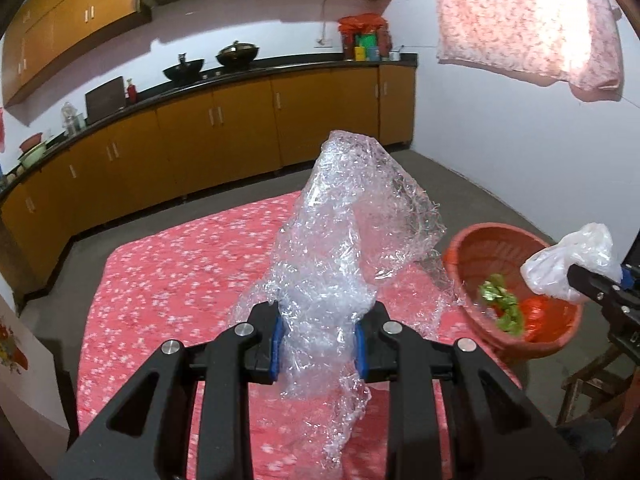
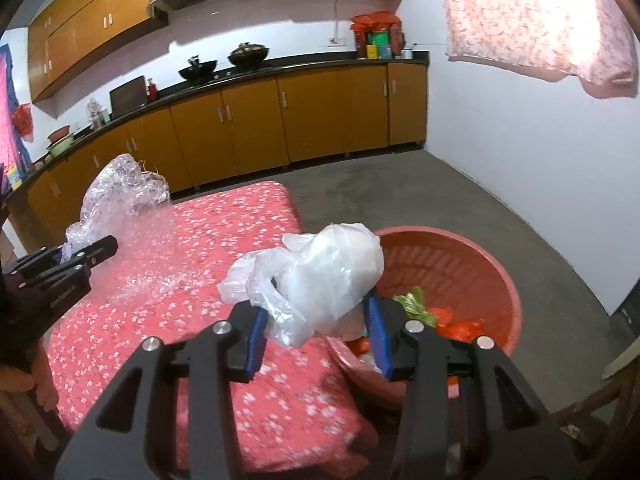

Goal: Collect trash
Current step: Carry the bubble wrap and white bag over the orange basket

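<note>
the table under its pink flowered cloth (image 1: 168, 280) fills the middle of the kitchen, and a red basket (image 2: 460, 264) sits just off its right edge with green scraps (image 2: 416, 304) and orange wrappers inside. the left gripper (image 1: 318, 340) is clenched on a big crumpled sheet of clear plastic wrap (image 1: 352, 216) lifted above the cloth. the right gripper (image 2: 316, 332) grasps a white plastic bag (image 2: 320, 276) near the basket's rim.

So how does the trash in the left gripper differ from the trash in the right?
The left gripper pinches clear, crinkly plastic wrap; the right gripper clamps a milky white plastic bag. The wrap is a long sheet trailing below the jaws; the bag is a compact bunch. Both are thin plastic, lifted off the table.
</note>
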Tool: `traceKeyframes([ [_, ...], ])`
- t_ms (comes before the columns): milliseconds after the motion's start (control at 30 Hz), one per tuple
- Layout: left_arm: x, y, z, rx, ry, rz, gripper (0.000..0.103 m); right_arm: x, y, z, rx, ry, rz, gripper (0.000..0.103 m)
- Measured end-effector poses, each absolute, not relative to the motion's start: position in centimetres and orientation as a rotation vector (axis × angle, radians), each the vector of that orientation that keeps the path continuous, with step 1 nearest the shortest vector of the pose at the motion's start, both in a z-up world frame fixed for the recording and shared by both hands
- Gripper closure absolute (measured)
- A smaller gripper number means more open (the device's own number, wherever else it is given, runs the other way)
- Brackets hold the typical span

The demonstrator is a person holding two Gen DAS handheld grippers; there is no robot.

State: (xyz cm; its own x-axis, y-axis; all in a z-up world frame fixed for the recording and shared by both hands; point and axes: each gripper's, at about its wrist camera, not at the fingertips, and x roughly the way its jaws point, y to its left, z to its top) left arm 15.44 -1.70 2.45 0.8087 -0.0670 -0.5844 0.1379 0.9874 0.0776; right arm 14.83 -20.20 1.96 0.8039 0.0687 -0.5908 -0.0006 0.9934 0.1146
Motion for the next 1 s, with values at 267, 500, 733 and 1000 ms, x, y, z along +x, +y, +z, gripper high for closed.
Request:
traceKeyframes([
  [267,14.6,-5.5,1.5,0.125,0.621,-0.163,0.076,12.8,-24.5,0.7,0.129,0.633,-0.046,0.061],
  [500,14.7,-8.3,0.4,0.118,0.640,-0.196,0.076,12.2,-27.8,-0.8,0.122,0.640,-0.123,0.061],
  [733,15.2,-11.2,-0.1,0.122,0.648,-0.219,0.076,12.7,-29.6,-1.6,0.102,0.642,-0.170,0.061],
  [1000,15.9,-13.9,-0.6,0.141,0.649,-0.237,0.076,13.9,-31.5,-2.4,0.123,0.651,-0.192,0.061],
])
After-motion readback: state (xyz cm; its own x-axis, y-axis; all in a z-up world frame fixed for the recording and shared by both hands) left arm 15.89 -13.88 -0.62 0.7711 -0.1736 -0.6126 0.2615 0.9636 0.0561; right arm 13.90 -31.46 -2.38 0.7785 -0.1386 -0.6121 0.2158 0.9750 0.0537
